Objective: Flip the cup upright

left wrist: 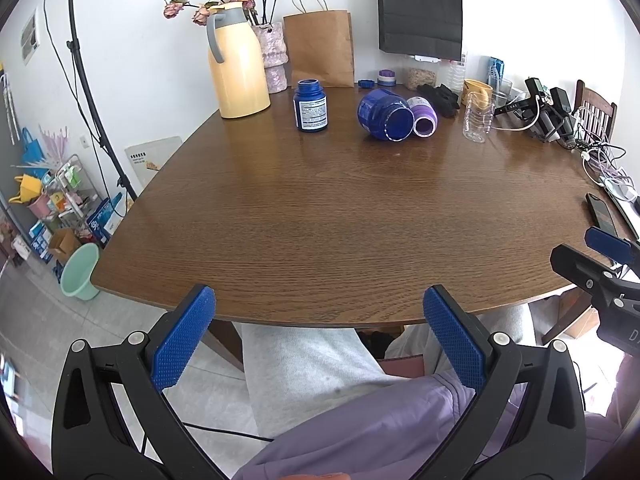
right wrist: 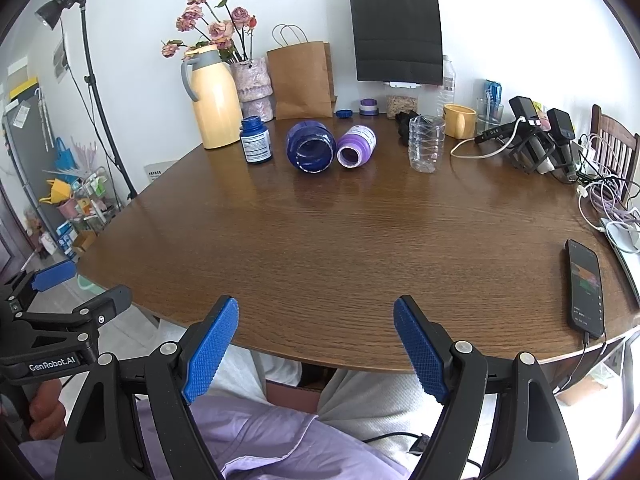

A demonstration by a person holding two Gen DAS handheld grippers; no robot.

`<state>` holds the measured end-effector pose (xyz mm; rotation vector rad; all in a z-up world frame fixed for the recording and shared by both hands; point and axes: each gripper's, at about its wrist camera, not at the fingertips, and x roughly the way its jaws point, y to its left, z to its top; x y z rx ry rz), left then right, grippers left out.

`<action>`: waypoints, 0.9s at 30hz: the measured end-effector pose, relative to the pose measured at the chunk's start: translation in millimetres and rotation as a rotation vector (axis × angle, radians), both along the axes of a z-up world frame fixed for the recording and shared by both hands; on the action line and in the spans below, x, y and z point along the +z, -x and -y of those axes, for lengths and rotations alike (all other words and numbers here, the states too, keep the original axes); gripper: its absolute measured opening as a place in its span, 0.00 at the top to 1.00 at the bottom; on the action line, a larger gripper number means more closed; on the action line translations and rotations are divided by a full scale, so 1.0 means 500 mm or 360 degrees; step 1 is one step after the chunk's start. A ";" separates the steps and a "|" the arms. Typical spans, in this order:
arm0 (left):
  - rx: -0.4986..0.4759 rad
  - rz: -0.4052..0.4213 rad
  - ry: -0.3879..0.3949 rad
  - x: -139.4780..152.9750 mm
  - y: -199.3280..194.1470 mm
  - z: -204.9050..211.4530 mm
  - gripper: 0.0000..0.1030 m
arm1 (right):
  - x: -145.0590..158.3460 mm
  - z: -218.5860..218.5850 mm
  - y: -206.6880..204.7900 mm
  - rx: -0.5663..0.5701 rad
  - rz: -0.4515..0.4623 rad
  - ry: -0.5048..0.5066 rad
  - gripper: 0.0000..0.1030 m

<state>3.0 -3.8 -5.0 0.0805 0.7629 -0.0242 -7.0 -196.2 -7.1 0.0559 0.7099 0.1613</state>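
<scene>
A large dark blue container [left wrist: 385,115] [right wrist: 311,145] lies on its side at the far middle of the wooden table [left wrist: 320,220] [right wrist: 340,240], its open mouth facing me. A smaller purple container [left wrist: 423,115] [right wrist: 356,146] lies on its side touching its right. A small blue bottle [left wrist: 311,106] [right wrist: 255,140] stands upright to their left. My left gripper [left wrist: 319,336] is open and empty at the table's near edge, over my lap. My right gripper [right wrist: 316,344] is open and empty at the near edge too, far from the containers.
A yellow thermos jug [left wrist: 236,64] [right wrist: 212,100], a flower vase [left wrist: 272,56], a brown paper bag [left wrist: 320,48] and a clear plastic cup [left wrist: 476,118] [right wrist: 426,142] stand along the back. A yellow mug [right wrist: 460,120], cables and chargers [right wrist: 536,144] lie at the right. A phone [right wrist: 586,288] lies near the right edge.
</scene>
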 end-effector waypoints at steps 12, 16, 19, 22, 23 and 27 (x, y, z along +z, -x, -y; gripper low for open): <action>-0.0005 -0.0006 0.0002 -0.001 0.001 0.000 0.00 | -0.003 0.000 0.000 0.0006 -0.0006 -0.0002 0.19; -0.0016 -0.0031 0.0014 -0.009 -0.002 0.001 0.00 | -0.010 0.005 -0.004 0.0003 -0.0013 -0.0009 0.19; -0.0020 -0.0070 0.0009 -0.021 -0.011 0.002 0.00 | -0.024 0.009 -0.011 -0.0010 -0.0030 -0.0035 0.19; -0.0028 -0.0090 0.0013 -0.027 -0.022 -0.004 0.00 | -0.040 0.006 -0.026 -0.0010 -0.0056 -0.0029 0.19; -0.0019 -0.0104 0.0017 -0.029 -0.028 -0.007 0.00 | -0.044 0.006 -0.030 -0.0016 -0.0061 -0.0022 0.19; -0.0021 -0.0134 0.0043 -0.040 -0.042 -0.009 0.00 | -0.056 0.010 -0.043 -0.0009 -0.0071 -0.0048 0.19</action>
